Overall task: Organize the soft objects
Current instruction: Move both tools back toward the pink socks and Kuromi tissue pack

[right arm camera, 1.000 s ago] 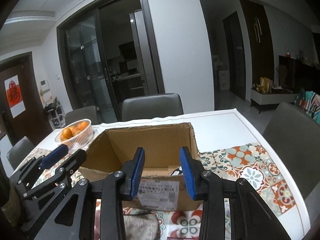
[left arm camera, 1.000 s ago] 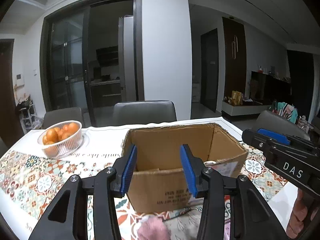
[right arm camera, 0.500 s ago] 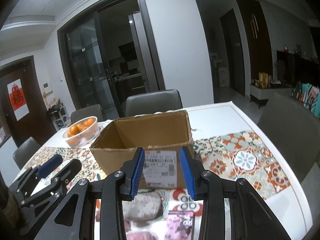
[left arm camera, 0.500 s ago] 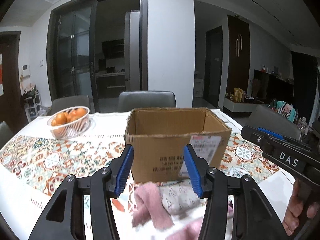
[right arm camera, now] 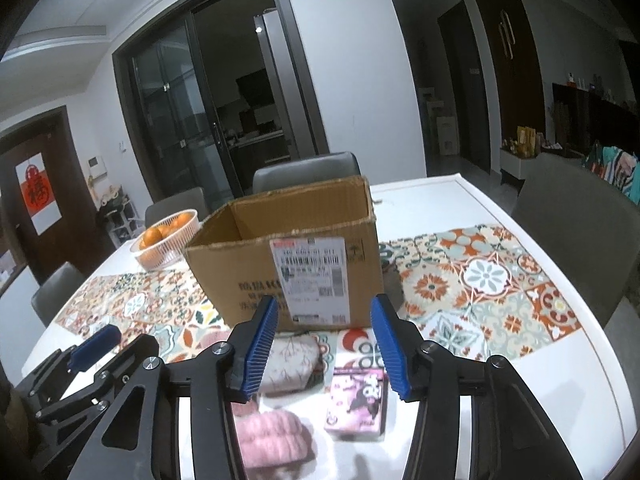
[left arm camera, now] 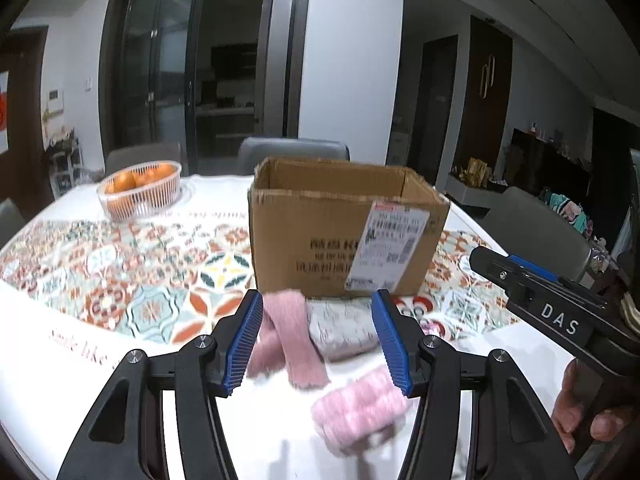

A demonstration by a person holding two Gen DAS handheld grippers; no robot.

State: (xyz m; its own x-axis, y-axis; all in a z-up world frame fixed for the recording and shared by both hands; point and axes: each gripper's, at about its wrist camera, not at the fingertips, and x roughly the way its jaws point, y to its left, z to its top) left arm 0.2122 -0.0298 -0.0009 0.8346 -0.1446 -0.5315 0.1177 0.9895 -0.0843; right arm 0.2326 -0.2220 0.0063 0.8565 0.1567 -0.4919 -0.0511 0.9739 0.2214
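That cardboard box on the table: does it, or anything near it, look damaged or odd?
The cardboard box has ragged, torn top edges with no flaps. Its shipping label is wrinkled and wraps the corner. In front, a pink knit strip lies crossed over itself, loose on the table. Nothing is spilled.

On a white dining table (right arm camera: 472, 204) spread with a patterned tile-print runner (right arm camera: 480, 280), an open cardboard box (right arm camera: 296, 256) stands near the middle, its shipping label (right arm camera: 312, 280) facing the camera. The right gripper (right arm camera: 324, 344), blue pads apart after its jaws have just been opening, hangs above the near edge with nothing pressed between them. Below it lie a pale floral pouch (right arm camera: 292, 364) just in front of the box, a small pink printed packet (right arm camera: 358, 404) beside it, and a fluffy pink roll (right arm camera: 276, 440) nearest the edge. The left gripper (right arm camera: 80, 364) shows at the near left corner. A white basket of oranges (right arm camera: 168, 240) sits towards the far left corner, with grey chairs (right arm camera: 308, 172) around the table.
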